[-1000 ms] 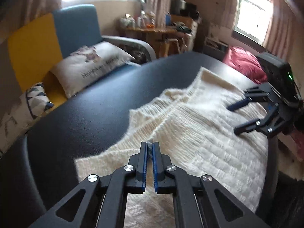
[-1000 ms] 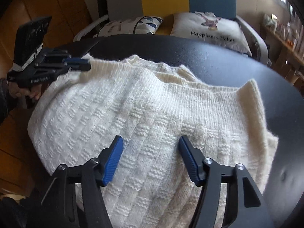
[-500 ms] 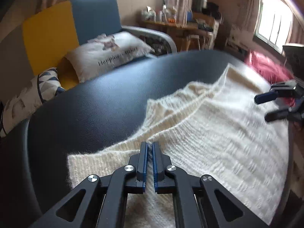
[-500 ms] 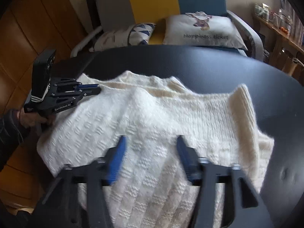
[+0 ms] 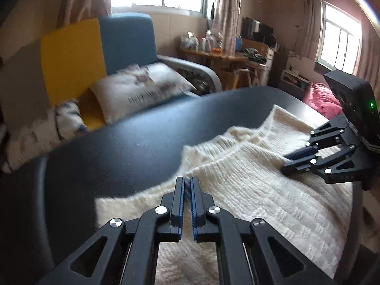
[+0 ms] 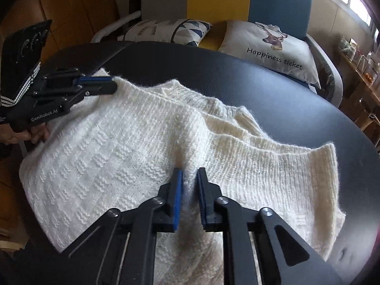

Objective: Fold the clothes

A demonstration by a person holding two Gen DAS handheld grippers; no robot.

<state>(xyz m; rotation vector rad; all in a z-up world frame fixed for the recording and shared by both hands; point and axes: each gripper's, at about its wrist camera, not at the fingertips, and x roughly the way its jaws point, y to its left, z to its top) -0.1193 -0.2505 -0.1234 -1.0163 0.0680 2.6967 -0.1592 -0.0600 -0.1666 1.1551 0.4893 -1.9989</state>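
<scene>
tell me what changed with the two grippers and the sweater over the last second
The right gripper went from wide open above the cream sweater to shut on a pinch of the knit near its middle. The fabric there is now bunched into a ridge between its jaws. The left gripper stayed shut on the sweater's edge, and the sweater stayed spread on the black table.

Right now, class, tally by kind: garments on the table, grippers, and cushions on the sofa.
Cream knitted sweater: 1
Grippers: 2, the left gripper and right gripper
Cushions: 2, patterned cushion and deer cushion
Total: 5
</scene>
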